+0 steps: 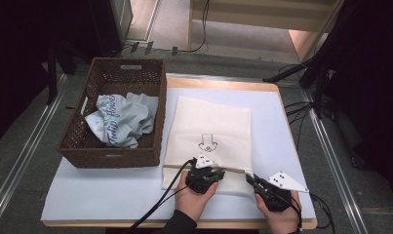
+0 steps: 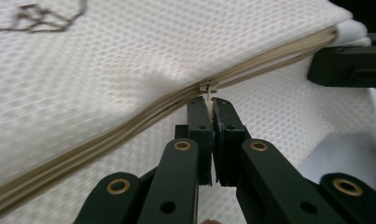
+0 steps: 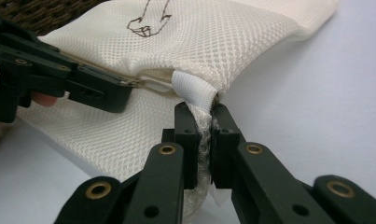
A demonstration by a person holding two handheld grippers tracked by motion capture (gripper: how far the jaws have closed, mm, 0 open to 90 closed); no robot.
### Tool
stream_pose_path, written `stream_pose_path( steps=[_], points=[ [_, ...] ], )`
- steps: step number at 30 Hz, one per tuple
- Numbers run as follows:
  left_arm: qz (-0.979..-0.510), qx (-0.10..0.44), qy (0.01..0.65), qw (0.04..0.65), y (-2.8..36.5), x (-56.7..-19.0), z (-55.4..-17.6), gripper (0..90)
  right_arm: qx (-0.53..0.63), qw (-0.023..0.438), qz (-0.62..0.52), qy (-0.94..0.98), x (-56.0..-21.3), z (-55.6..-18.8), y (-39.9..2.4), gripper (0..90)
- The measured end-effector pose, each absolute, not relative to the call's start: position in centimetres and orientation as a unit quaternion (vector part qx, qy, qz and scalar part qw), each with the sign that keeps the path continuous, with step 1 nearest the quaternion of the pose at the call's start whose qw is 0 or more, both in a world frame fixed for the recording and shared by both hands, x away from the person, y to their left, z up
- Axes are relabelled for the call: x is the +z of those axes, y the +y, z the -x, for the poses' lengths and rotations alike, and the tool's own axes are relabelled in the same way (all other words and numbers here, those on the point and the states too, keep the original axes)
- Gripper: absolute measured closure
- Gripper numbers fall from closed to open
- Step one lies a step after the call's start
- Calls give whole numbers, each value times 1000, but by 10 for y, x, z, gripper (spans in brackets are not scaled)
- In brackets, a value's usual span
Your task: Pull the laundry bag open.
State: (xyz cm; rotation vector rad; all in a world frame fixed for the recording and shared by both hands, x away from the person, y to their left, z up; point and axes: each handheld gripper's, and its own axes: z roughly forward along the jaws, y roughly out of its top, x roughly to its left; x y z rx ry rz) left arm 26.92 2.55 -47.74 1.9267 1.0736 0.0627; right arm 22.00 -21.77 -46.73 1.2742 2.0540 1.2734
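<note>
We have the left gripper (image 2: 209, 103) clamped tight on the zipper pull (image 2: 208, 88) of the white mesh laundry bag (image 1: 208, 122), jaws pressed together with the little tab pinched right at their tips, and the tan zipper line (image 2: 106, 133) runs away to either side of it. Off to the side of that gripper, our right gripper (image 3: 202, 116) is closed just as firmly on the bag's corner, mesh bunched between its jaws directly below the white elastic tab (image 3: 195, 91) at the zipper's end. In the right gripper view the left gripper sits just beyond and to the left, near the zipper. The bag lies flat on the tabletop (image 1: 101, 190), stretching away ahead of both grippers. Farther off beyond the left gripper sits the wicker basket (image 1: 82, 131) with a crumpled pale shirt (image 1: 121, 119) inside.
</note>
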Motion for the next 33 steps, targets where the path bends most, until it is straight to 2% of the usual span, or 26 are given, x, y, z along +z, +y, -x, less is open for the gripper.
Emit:
stream_pose_path(
  steps=[33],
  points=[
    [-767, 51, 456, 448, 71, -475, -264, 874, 467, 195, -464, 727, -468, -223, -223, 849]
  ],
)
